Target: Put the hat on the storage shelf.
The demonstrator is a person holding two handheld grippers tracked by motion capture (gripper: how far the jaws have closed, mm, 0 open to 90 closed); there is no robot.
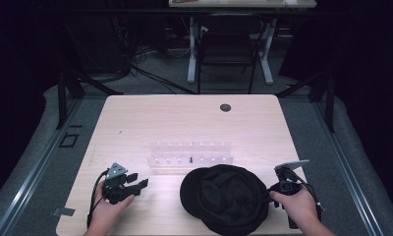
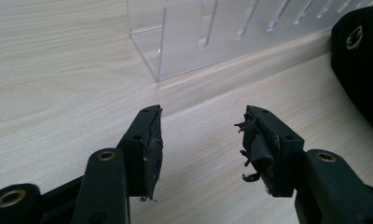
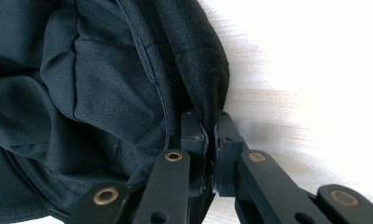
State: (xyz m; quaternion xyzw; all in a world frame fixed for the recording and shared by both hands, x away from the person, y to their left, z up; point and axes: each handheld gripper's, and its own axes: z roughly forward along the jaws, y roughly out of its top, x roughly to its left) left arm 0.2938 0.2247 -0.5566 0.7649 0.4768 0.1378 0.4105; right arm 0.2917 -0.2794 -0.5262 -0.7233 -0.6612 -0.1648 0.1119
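Observation:
A black cloth cap lies upside down near the table's front edge, right of centre. In the right gripper view my right gripper is shut on the cap's rim, with the dark lining spread to its left. From above, the right gripper sits at the cap's right edge. My left gripper stands open at the front left, a little left of the cap, nothing between its jaws. The left gripper view has its frayed pads apart over bare wood, the cap at far right.
A clear acrylic slotted rack stands mid-table behind the cap, and in the left gripper view the rack is just ahead. A round dark grommet sits near the table's far edge. A chair stands beyond the table.

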